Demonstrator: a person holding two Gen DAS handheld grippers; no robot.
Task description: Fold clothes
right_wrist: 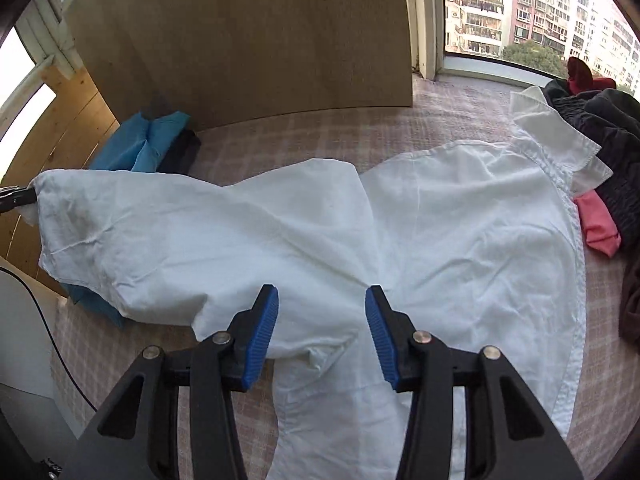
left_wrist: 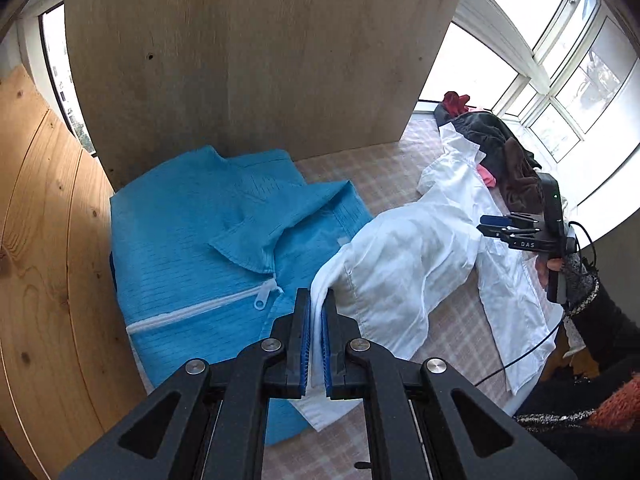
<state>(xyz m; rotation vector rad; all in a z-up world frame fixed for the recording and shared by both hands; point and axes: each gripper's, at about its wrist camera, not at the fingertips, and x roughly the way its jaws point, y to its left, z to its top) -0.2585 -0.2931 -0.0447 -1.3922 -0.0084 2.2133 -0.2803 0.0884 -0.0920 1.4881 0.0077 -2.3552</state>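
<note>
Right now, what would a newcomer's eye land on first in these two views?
The white shirt sprawled across the checked table, its sleeve end pinched in the left gripper while the right gripper hangs open above the armpit. Next, the folded blue garment against the wooden board, and dark clothes heaped by the window.

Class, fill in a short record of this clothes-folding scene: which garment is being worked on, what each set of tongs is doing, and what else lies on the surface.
garment in work: crumpled white cotton shirt, spread on the checked pink cloth surface
left tongs: shut on the shirt's sleeve end
right tongs: open, above the shirt's underarm area, holding nothing
folded item: blue zip-front garment, beside the wooden board
unfolded pile: dark, red and pink clothes past the shirt collar
</note>
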